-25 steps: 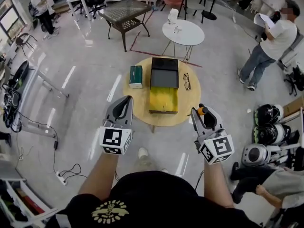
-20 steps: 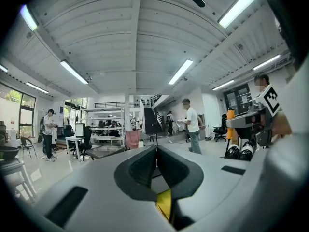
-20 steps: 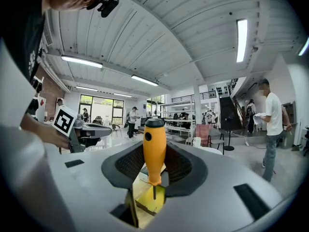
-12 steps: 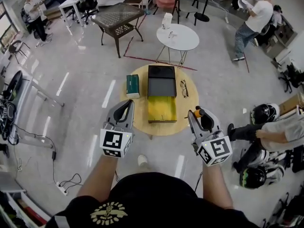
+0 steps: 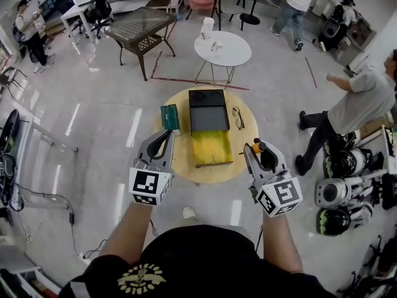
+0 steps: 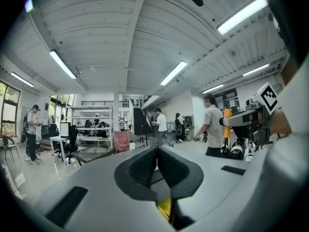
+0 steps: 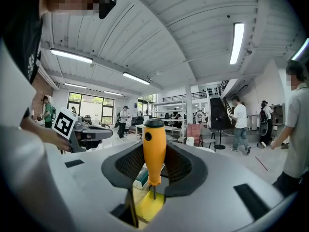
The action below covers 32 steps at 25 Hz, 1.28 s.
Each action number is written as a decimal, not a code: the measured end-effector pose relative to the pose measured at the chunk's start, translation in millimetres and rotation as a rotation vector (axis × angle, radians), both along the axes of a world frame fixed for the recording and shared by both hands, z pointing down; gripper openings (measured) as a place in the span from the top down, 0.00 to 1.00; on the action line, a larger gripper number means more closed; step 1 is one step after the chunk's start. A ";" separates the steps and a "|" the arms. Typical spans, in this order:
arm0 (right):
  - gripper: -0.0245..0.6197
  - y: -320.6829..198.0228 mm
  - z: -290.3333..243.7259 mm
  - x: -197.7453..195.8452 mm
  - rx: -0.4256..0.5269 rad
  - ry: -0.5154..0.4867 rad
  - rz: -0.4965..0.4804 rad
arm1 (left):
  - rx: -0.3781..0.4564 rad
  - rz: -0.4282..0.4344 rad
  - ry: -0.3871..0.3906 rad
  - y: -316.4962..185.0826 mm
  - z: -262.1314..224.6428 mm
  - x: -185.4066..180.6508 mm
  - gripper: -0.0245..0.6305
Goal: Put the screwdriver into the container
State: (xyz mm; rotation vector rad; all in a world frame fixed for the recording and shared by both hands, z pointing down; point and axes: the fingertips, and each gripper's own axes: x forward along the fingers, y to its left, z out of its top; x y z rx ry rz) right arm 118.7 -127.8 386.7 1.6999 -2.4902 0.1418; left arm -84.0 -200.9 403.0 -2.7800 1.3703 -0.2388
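Holding the screwdriver [image 7: 154,149] upright, the right gripper [image 5: 259,154] has its jaws clamped on the middle of the orange handle, black cap up and thin steel shaft down. The left gripper [image 5: 162,143] has its jaws together with nothing between them.

Handling, as judged: the tool is rigid and light. The smooth plastic handle may pivot or slip between the pads if tilted. The handle's mid-length is the sound place to hold it, and the shaft is too thin for a sure grip.

The right gripper view alone shows the pads on the handle, with the shaft tip over the yellow drawer [image 5: 212,146]. The head view shows only the handle top, but it gives the layout. The black container [image 5: 208,103] sits on the round table [image 5: 248,163], far of both grippers, with its drawer pulled out toward the near side. A green box [image 5: 168,115] lies to its left and spectacles [image 5: 238,115] to its right. The left gripper view shows the handle side-on at far right.
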 end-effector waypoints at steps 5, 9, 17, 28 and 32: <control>0.76 4.1 2.1 -2.3 -0.008 0.016 0.031 | -0.010 0.041 0.015 -8.3 2.4 2.8 0.93; 0.76 7.6 -9.8 -0.4 -0.002 0.025 0.060 | 0.007 0.069 0.029 -10.0 -8.0 7.3 0.93; 0.76 2.4 -6.2 -5.8 0.004 0.010 0.022 | 0.002 0.051 0.026 -7.5 -4.3 1.1 0.93; 0.76 -31.6 -15.2 -9.3 0.035 -0.016 -0.057 | 0.038 -0.033 0.014 -19.7 -19.2 -14.3 0.93; 0.76 -46.0 -14.6 -8.8 0.038 -0.016 -0.101 | 0.030 -0.058 0.003 -26.5 -18.1 -11.7 0.93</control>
